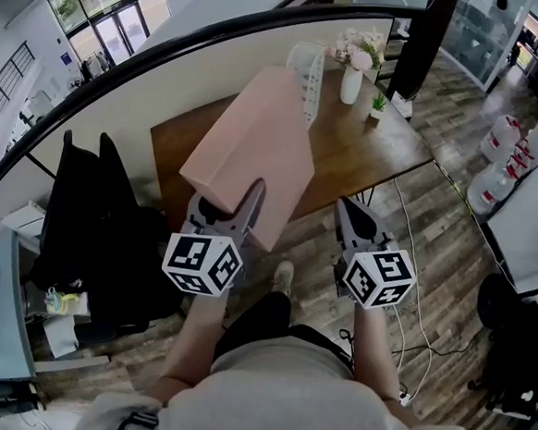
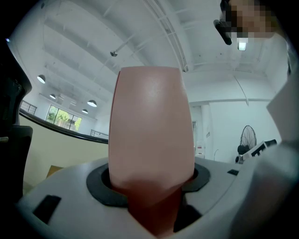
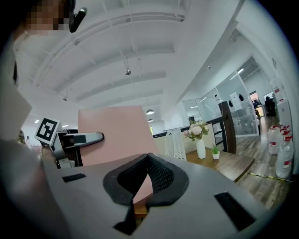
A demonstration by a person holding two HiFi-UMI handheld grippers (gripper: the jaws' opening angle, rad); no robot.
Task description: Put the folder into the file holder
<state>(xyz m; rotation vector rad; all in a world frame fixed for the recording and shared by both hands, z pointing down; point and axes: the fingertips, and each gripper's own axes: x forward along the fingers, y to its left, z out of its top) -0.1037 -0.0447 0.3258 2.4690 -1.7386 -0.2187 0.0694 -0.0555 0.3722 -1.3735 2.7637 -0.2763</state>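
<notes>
While your left hand-held gripper (image 1: 228,203) is clamping the flat pink card folder (image 1: 256,148) in the air over the wooden tabletop's (image 1: 367,152) near edge, your right hand-held gripper (image 1: 348,213) is hanging clenched and empty. The white perforated file holder (image 1: 308,73) at the far edge is not yet holding the folder, so the insertion is left to do.

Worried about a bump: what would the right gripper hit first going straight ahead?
Probably the right edge of the pink folder, just past the shut tips of the right gripper; beyond it stands the white file holder. Depth is hard to judge.
</notes>
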